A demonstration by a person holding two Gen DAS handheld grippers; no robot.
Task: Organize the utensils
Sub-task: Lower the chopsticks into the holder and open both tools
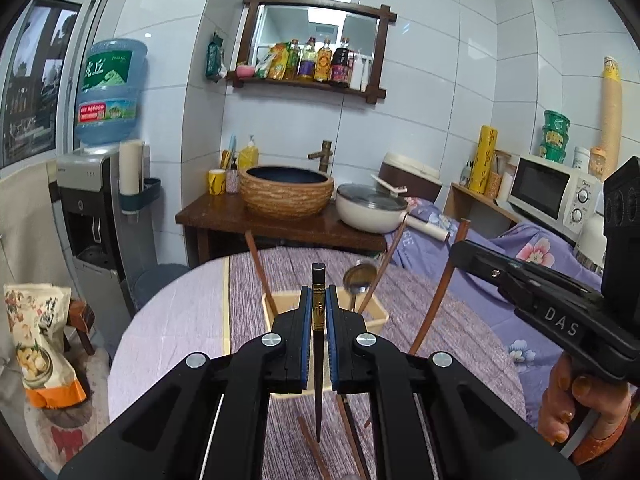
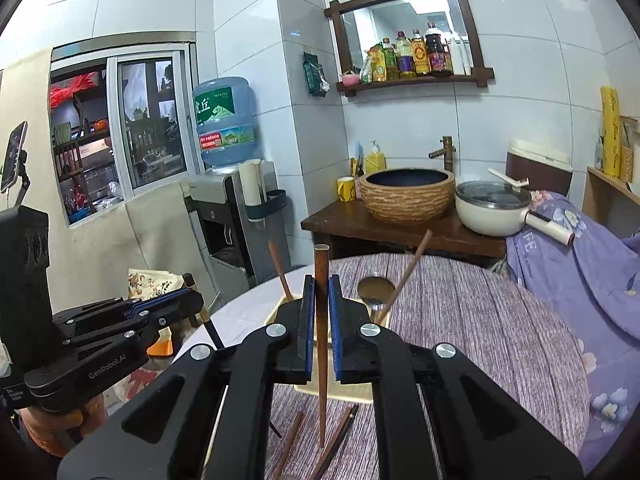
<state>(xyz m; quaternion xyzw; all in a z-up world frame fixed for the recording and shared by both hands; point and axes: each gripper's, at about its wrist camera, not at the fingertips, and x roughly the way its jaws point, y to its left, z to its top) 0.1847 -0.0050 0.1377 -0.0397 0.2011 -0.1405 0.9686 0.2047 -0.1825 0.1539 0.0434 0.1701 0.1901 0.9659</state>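
My left gripper (image 1: 319, 308) is shut on a black chopstick (image 1: 319, 280) with a gold band, held upright above the table. My right gripper (image 2: 321, 312) is shut on a brown wooden chopstick (image 2: 321, 276), also upright. Behind both stands a cream holder box (image 1: 374, 314) with two brown chopsticks leaning out and a metal spoon (image 1: 359, 276) in it. Each gripper shows in the other's view: the right gripper (image 1: 460, 250) at the right, the left gripper (image 2: 196, 296) at the left. Loose chopsticks (image 2: 340, 432) lie on the mat below.
The round table carries a purple striped mat (image 1: 460, 320). Behind it a dark wooden stand holds a woven basin (image 1: 286, 196) and a white lidded pot (image 1: 370, 208). A water dispenser (image 1: 92, 208) stands at the left, a microwave (image 1: 552, 194) at the right.
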